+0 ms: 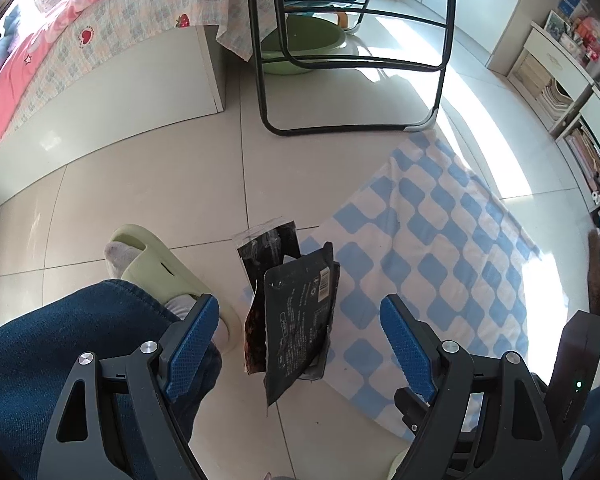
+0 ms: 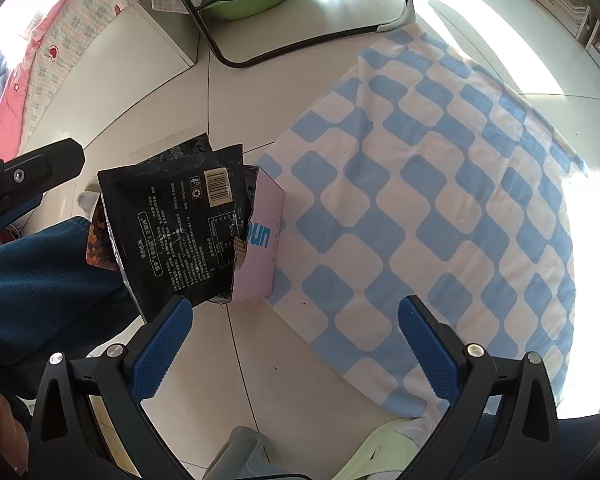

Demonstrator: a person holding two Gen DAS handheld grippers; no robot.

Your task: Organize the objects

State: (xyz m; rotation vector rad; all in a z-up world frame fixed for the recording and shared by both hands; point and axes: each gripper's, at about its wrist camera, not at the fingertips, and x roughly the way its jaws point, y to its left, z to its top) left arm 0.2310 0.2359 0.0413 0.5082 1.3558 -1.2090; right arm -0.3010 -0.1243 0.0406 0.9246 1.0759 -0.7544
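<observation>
both my left hand-held gripper (image 1: 300,336) and right hand-held gripper (image 2: 296,344) stand apart, empty. the flat black foil snack packets (image 2: 176,228) stand upright in the small pink cardboard box (image 2: 260,248), long axis vertical, barcode end uppermost. filing looks done; next i judge comes another item, none seen.

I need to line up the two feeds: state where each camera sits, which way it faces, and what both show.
Left wrist: on the left gripper, jaws open, angled steeply down at the floor; a jeans leg and slippered foot show.
Right wrist: on the right gripper, jaws open, angled steeply down; the leg and the left gripper's finger show.
Shared: black packets in a pink box, checked cloth, chair frame, green basin.
</observation>
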